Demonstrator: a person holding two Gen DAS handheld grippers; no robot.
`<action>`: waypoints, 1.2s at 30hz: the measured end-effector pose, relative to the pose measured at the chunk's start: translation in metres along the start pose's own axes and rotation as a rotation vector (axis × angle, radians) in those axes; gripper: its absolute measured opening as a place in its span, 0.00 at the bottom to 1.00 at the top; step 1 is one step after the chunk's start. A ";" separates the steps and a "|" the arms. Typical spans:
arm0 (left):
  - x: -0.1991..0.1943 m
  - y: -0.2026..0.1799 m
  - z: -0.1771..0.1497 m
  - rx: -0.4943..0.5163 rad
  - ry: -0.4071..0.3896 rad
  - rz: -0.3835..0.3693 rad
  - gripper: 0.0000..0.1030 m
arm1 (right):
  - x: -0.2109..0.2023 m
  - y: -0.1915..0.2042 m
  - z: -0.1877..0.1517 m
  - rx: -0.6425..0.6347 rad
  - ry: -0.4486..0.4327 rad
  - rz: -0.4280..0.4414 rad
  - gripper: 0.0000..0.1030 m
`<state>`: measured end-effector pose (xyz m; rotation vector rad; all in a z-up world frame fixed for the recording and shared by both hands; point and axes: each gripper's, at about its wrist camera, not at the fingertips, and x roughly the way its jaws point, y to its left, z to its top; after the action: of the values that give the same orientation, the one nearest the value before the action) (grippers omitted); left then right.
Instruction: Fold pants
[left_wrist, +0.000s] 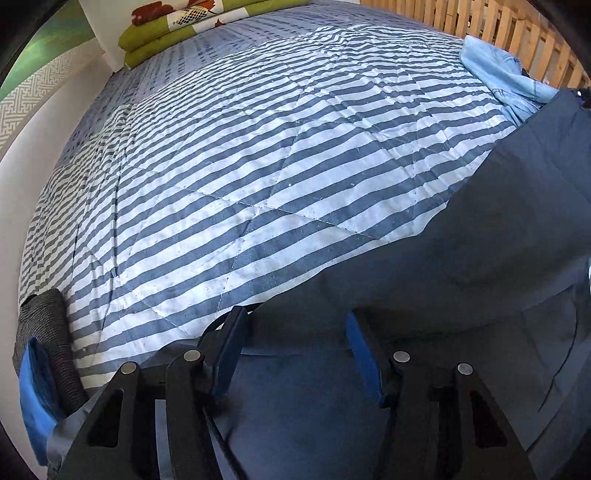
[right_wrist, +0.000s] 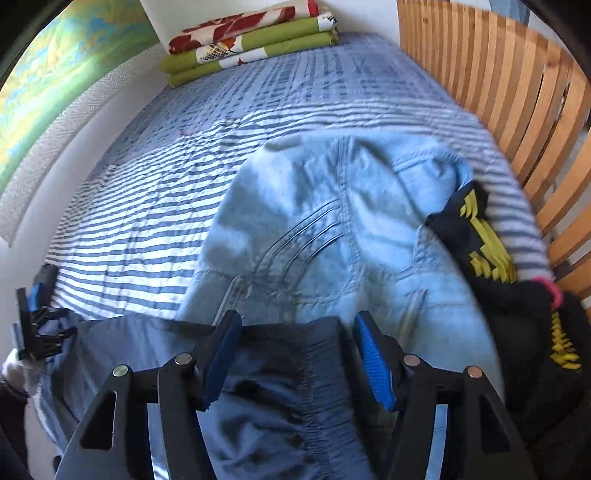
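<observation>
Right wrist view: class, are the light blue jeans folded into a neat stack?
No. The light blue jeans lie crumpled and spread on the striped bedspread, unlike the folded bedding stacked at the far end.

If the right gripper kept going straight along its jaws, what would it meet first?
Most likely the dark blue pants, whose gathered waistband already lies between the open jaws of the right gripper. Just past that edge lies the light blue jeans, though depth is hard to judge.
</observation>
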<state>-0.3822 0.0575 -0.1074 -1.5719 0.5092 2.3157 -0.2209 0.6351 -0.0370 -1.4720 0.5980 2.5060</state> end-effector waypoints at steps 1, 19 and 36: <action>-0.003 0.002 0.000 -0.005 -0.006 -0.004 0.57 | -0.003 0.002 -0.003 -0.008 -0.011 -0.010 0.39; 0.008 -0.011 0.035 0.050 -0.013 -0.074 0.57 | -0.106 0.016 0.012 0.021 -0.305 -0.161 0.06; -0.032 -0.021 0.068 -0.031 -0.148 -0.196 0.67 | -0.100 0.023 0.030 -0.055 -0.293 -0.502 0.06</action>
<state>-0.4176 0.1047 -0.0569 -1.3826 0.2724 2.2768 -0.2035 0.6327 0.0682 -1.0687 0.0917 2.2772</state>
